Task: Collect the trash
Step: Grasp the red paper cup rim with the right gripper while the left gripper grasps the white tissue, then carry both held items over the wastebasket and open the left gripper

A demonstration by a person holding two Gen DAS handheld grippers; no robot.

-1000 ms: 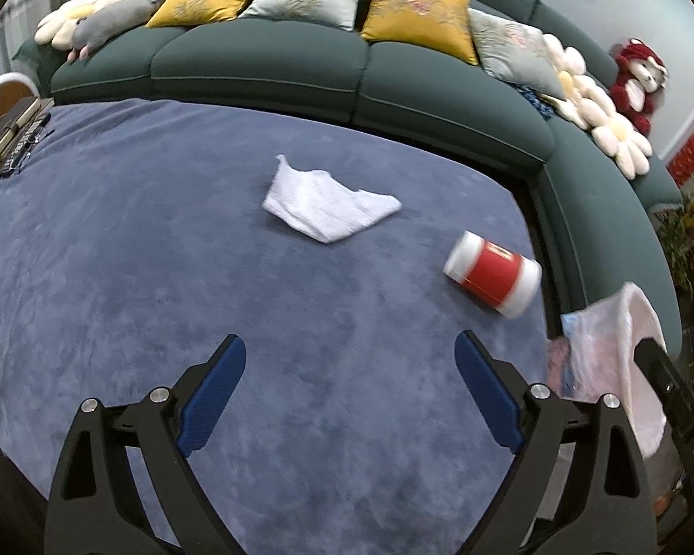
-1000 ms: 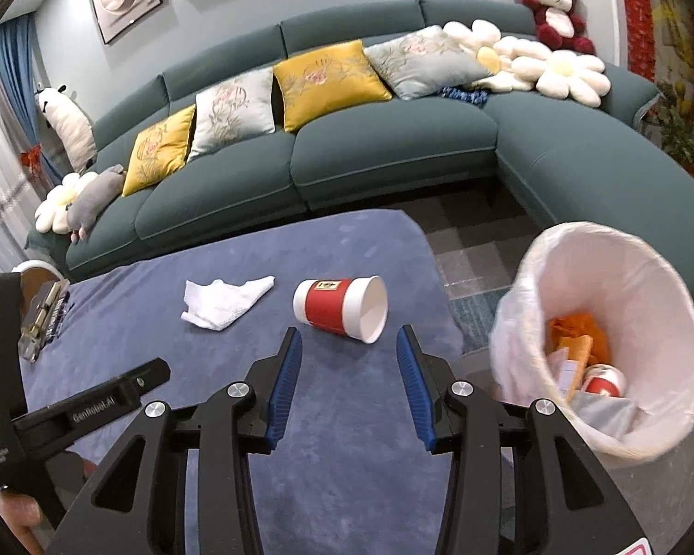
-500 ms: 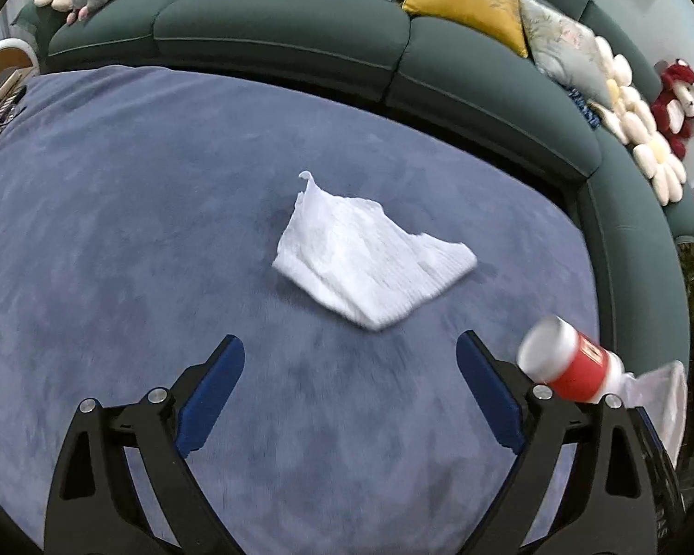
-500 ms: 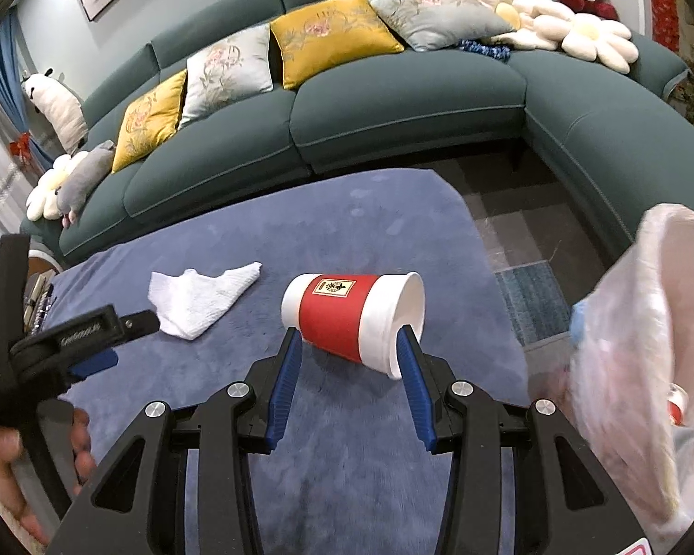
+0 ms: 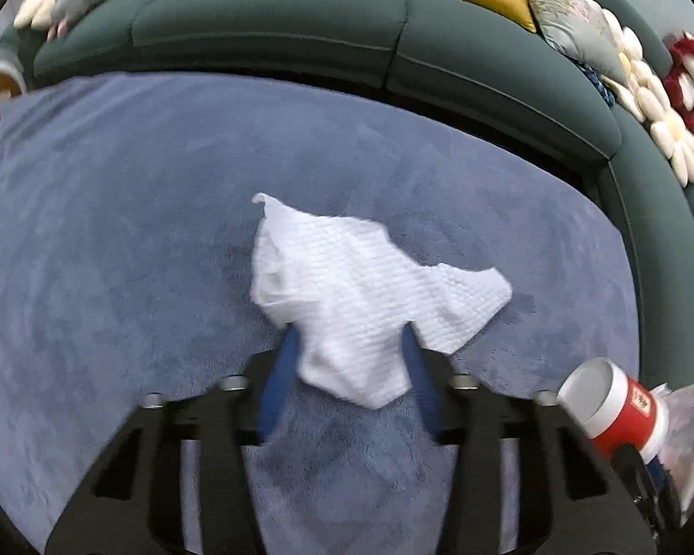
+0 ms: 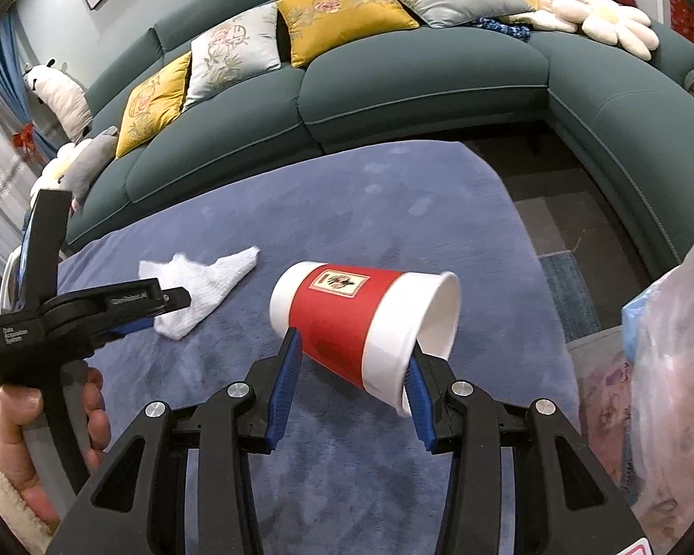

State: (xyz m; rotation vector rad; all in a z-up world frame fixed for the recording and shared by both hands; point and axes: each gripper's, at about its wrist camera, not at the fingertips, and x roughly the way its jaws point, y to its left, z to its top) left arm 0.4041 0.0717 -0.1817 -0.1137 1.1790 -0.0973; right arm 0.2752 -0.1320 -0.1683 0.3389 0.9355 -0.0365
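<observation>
While the left claw (image 5: 349, 365) clamps the tissue (image 5: 370, 296), the right claw (image 6: 354, 365) grips the sideways cup (image 6: 365, 319), mouth pointing right.

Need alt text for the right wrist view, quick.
The right gripper clamps a red and white paper cup lying sideways above a blue rug. The left gripper is at a white tissue, green sofa behind.

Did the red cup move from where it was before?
Yes. The red paper cup was beside the white tissue; it now sits farther right, in the right claw.
</observation>
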